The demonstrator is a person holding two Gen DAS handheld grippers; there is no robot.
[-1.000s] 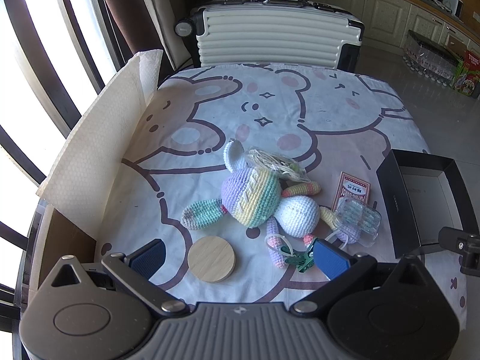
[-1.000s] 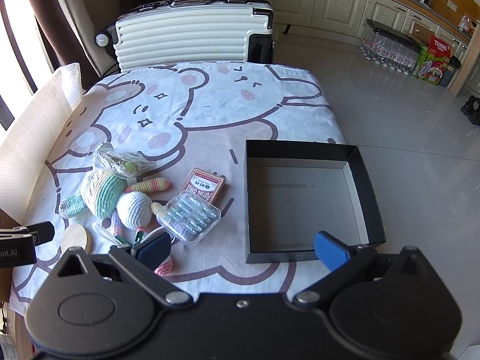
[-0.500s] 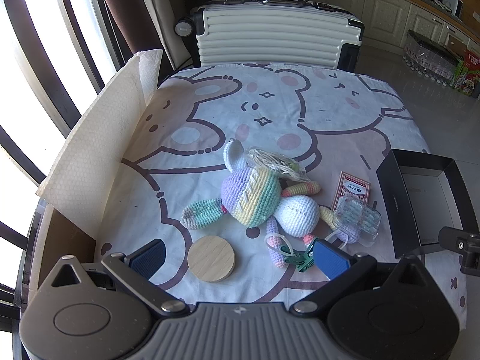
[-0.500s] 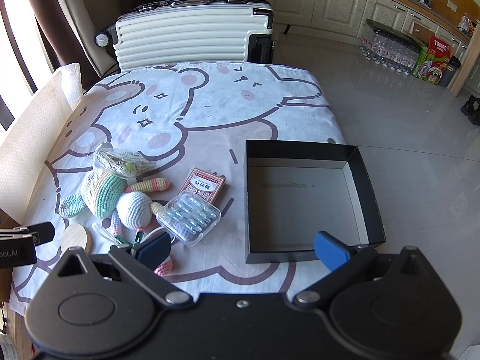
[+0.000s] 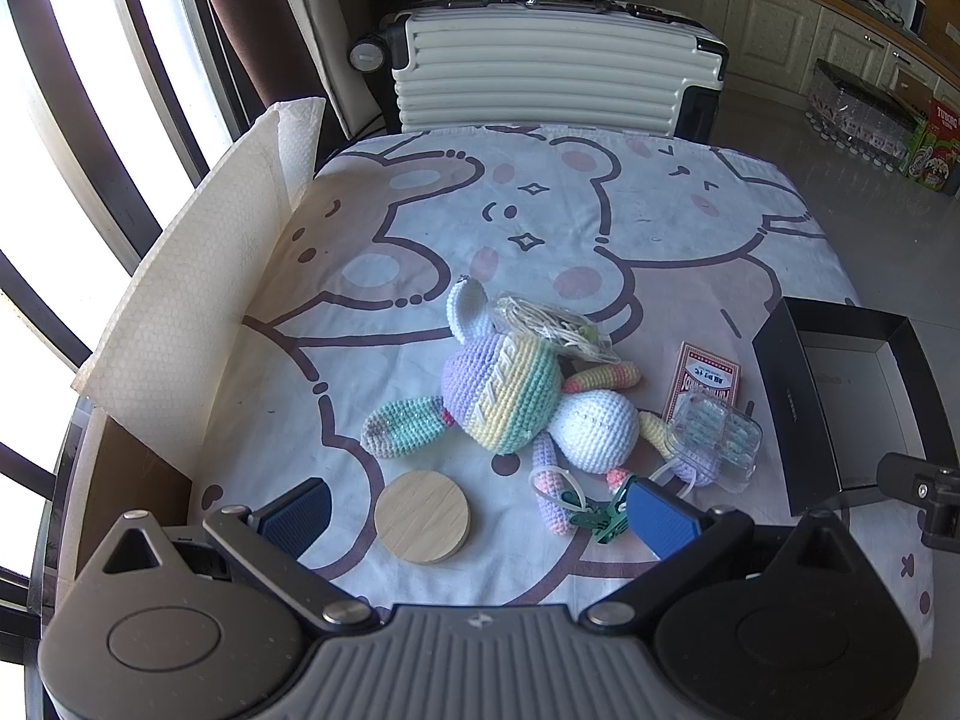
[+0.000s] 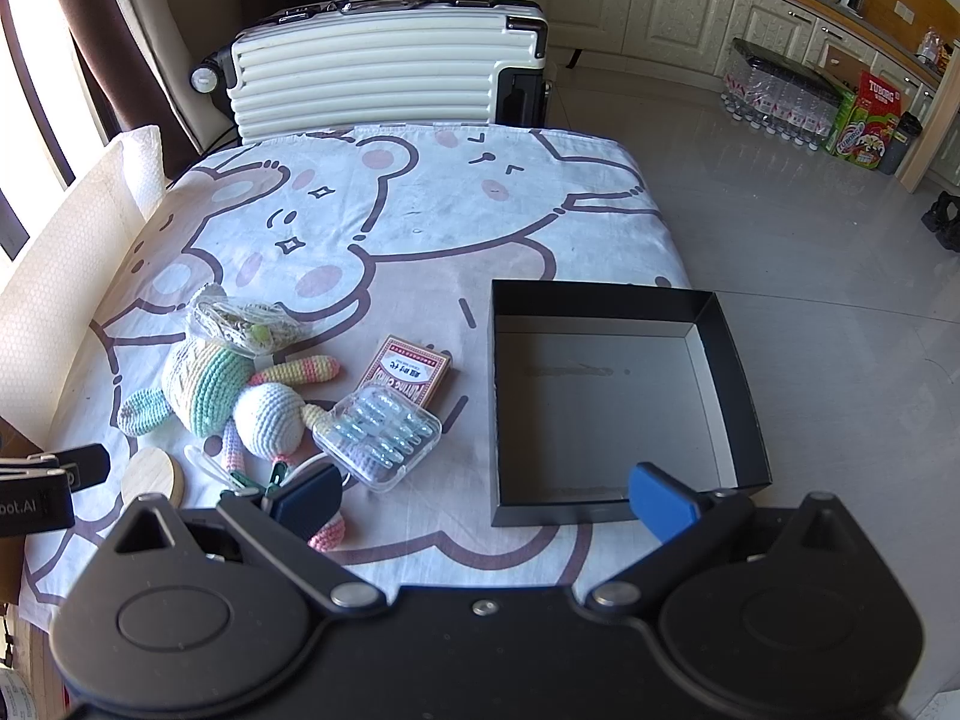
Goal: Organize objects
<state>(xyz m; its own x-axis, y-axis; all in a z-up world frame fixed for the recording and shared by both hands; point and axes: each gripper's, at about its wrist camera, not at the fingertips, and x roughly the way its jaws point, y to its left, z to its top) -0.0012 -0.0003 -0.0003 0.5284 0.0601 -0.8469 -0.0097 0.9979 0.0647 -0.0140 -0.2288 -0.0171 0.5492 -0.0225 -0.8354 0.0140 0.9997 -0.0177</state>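
Observation:
A pastel crochet bunny [image 5: 516,402] [image 6: 234,390] lies on the bear-print tablecloth. A clear bag of string [image 5: 552,327] [image 6: 240,318] rests on its head. Beside it lie a red card pack [image 5: 702,378] [image 6: 405,369], a clear plastic case [image 5: 717,438] [image 6: 378,432], a green clip [image 5: 597,516] [image 6: 252,483] and a round wooden coaster [image 5: 423,516] [image 6: 150,474]. An empty black box [image 6: 612,402] [image 5: 852,414] stands to the right. My left gripper [image 5: 474,507] is open, just short of the coaster. My right gripper [image 6: 480,495] is open, near the box's front left corner.
A white ribbed suitcase [image 5: 552,69] [image 6: 384,81] stands behind the table's far edge. A white honeycomb paper sheet [image 5: 192,294] rises along the left edge by the window. The floor [image 6: 810,228] drops away to the right, with bottles and cartons by the cabinets.

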